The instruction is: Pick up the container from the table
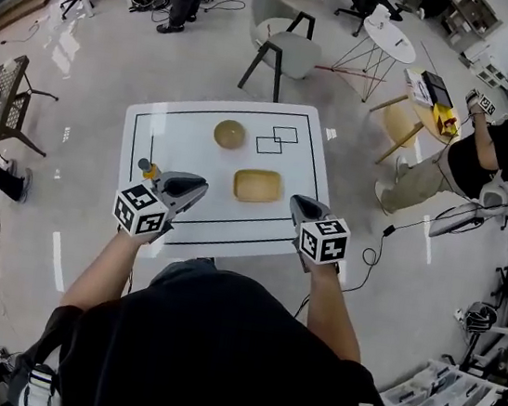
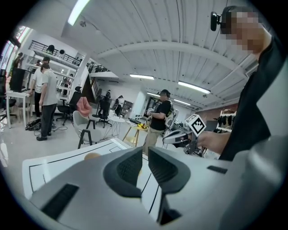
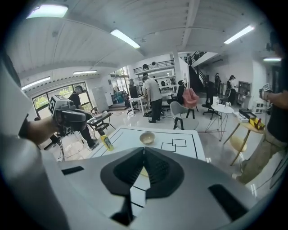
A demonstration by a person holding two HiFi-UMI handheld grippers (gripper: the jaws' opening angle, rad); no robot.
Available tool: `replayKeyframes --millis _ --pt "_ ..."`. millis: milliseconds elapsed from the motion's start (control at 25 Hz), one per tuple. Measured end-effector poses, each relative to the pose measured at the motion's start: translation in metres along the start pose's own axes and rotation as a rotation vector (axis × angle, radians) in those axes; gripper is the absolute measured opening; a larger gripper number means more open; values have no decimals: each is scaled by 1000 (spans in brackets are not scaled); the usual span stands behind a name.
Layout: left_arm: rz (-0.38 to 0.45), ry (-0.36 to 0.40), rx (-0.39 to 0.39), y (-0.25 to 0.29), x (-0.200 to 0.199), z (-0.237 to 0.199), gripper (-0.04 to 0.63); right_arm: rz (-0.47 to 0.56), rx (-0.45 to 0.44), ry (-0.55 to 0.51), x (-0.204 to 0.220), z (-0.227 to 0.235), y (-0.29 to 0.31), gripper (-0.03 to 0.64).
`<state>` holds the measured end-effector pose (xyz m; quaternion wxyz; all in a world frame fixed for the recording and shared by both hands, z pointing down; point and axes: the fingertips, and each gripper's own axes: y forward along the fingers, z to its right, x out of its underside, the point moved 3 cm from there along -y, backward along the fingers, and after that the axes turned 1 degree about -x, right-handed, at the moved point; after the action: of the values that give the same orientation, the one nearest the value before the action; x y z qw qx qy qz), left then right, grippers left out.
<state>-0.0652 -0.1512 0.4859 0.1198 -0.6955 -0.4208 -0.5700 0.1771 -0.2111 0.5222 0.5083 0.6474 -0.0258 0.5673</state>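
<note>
The right gripper (image 1: 297, 203) hangs over the near edge of the table (image 1: 179, 135), jaws pressed together and empty. The left gripper (image 1: 200, 185) shows a slim gap between its pads, with nothing in it. Just beyond and between them lies the container (image 1: 257, 186), a shallow tan tray, apart from both. It looks light and stiff, so pinching one rim wall should suit. The glossy white top may let it slide. Farther off stand a bottle (image 1: 150, 171), a bowl (image 1: 230, 134) and a chair (image 1: 290, 48).
</note>
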Motion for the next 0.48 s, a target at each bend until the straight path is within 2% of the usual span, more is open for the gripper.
replayKeyframes --millis 480 --pt "-18 6 16 6 -26 -47 40 -21 -13 -16 -40 2 41 6"
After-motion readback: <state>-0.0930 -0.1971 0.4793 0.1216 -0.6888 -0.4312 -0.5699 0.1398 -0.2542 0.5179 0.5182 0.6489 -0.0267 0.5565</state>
